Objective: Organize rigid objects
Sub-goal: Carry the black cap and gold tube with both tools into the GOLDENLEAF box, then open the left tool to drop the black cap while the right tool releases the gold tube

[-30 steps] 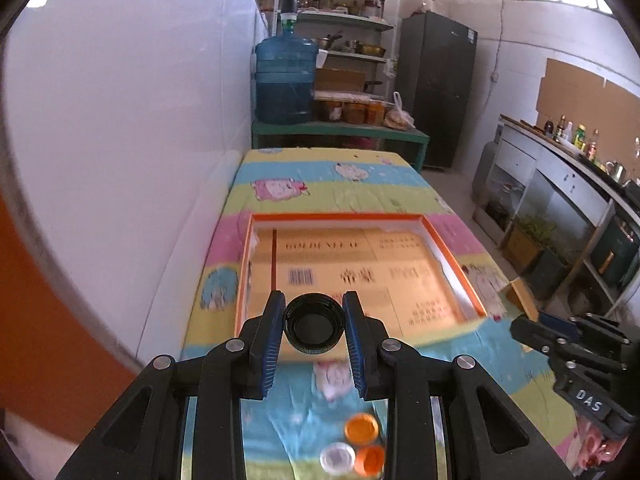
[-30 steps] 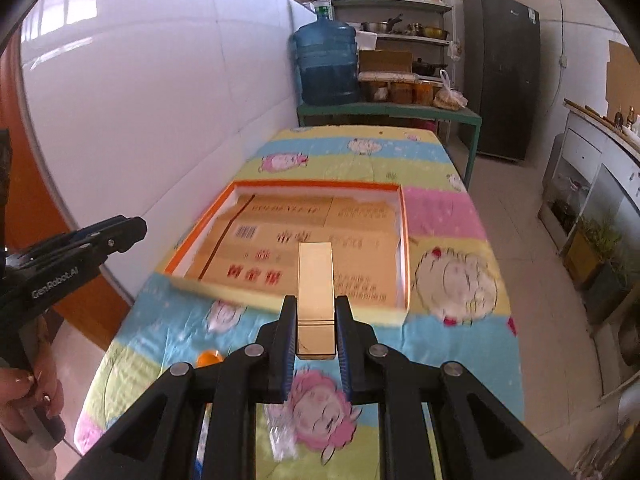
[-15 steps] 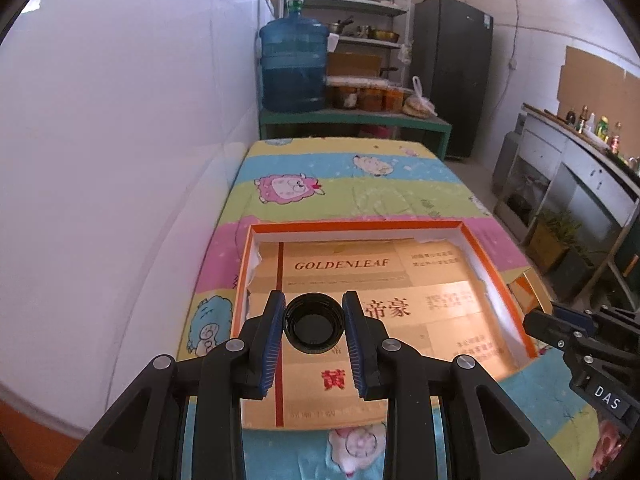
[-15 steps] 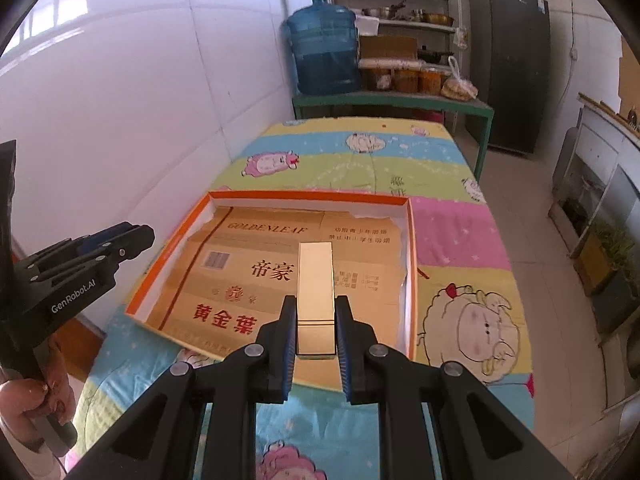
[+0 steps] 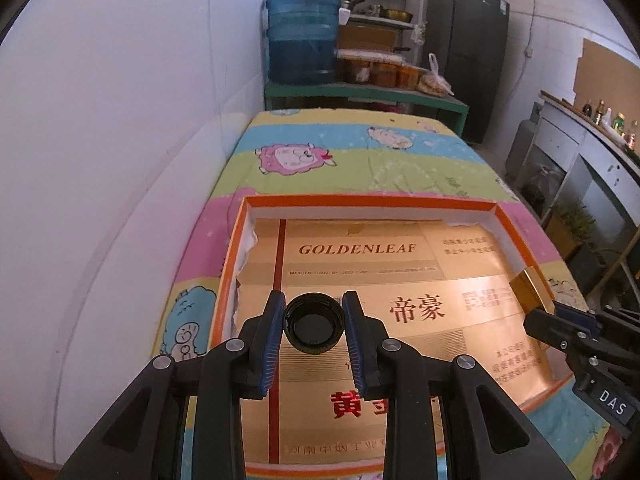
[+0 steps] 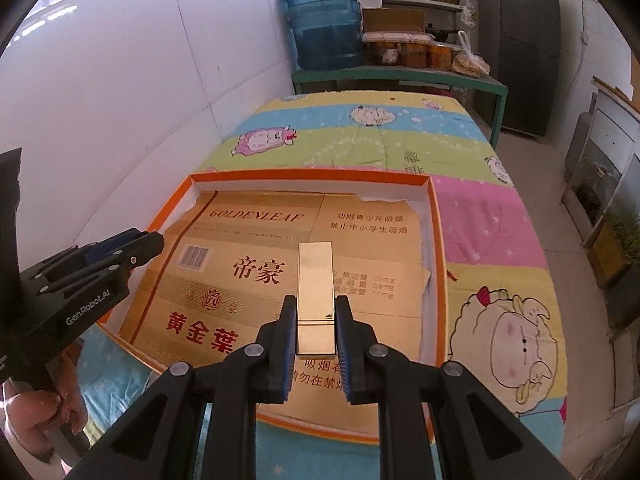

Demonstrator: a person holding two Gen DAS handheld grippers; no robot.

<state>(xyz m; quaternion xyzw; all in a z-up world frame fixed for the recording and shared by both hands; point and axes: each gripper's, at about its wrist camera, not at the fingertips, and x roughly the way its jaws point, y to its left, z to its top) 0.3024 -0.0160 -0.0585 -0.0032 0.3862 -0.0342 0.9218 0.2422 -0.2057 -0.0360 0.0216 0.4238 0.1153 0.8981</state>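
Your left gripper [image 5: 314,330] has its jaws clenched on a black bottle cap [image 5: 314,329], held by its rim with the open side facing back toward you. Your right gripper [image 6: 315,322] has its jaws clamped on the near end of a gold box [image 6: 315,296], with most of its length sticking out past the tips. Its long axis runs straight ahead along the jaws and tilts down toward what lies below.

Beneath and ahead of both pairs of jaws sits an orange tray [image 5: 516,226] lined with printed gold card [image 5: 360,248], on a worktop under a cartoon-print cloth [image 5: 360,160].

The risks, as I judge them: the cap is round and pinched at two spots only, so it may roll once you let go. The gold box is gripped at one end, so its far tip could strike the card first and lever it out of the jaws, or it may tip over on release. Your two tools are also near each other, so they could bump.
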